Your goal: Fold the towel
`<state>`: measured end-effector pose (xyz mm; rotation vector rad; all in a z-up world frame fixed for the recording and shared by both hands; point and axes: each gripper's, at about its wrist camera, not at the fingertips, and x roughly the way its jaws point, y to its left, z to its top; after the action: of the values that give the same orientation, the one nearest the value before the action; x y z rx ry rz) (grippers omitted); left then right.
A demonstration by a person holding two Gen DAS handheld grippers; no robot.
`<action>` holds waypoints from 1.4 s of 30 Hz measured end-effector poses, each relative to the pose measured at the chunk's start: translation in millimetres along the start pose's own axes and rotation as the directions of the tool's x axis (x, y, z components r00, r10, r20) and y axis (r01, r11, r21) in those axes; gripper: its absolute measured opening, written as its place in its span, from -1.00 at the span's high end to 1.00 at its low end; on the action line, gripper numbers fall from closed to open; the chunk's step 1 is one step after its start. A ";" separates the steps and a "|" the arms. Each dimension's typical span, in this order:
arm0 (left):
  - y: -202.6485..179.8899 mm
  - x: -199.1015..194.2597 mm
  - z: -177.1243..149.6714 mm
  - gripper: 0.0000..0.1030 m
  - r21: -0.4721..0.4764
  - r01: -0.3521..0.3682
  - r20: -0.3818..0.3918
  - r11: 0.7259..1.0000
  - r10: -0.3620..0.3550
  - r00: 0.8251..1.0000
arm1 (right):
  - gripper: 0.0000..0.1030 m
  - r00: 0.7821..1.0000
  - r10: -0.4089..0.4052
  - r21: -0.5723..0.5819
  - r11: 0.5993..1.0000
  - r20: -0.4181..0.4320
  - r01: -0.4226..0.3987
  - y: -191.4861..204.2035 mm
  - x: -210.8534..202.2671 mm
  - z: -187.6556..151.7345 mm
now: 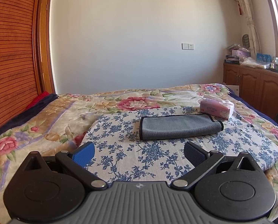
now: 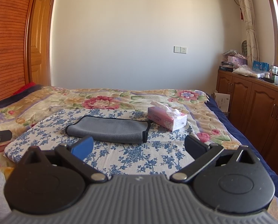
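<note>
Grey microfibre towel (image 1: pixel 180 127), edged in black, is lying already doubled over on the blue-flowered cloth (image 1: pixel 120 128) that is covering the floral bedspread (image 1: pixel 45 115), with a pink tissue pack (image 1: pixel 216 108) just beside its far right corner. I am holding both tongs wide apart and gripping nothing: my left gripper (image 1: pixel 139 152) and my right gripper (image 2: pixel 139 148) are hovering short of the towel, not touching it. Its long axis is running left to right across my view. From the left gripper it is sitting ahead and to the right; from the right, ahead and to the left, and nearer, I judge.
</note>
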<state>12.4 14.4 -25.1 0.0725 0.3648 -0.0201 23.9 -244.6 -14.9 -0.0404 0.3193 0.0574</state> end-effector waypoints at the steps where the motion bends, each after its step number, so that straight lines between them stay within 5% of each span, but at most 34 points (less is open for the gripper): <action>1: 0.1 -0.1 -0.1 -1.00 0.000 0.000 0.001 1.000 0.000 1.000 | -1.00 1.000 0.000 0.000 1.000 0.000 0.000 -0.2 -0.2 0.0; 42: -1.1 -0.3 2.2 -1.00 0.011 0.005 0.003 1.000 -0.005 1.000 | -1.00 1.000 -0.001 0.001 1.000 0.000 0.001 -1.2 -0.6 0.7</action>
<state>12.8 13.1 -23.0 0.0821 0.3622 -0.0269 23.6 -245.8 -14.0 -0.0392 0.3192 0.0558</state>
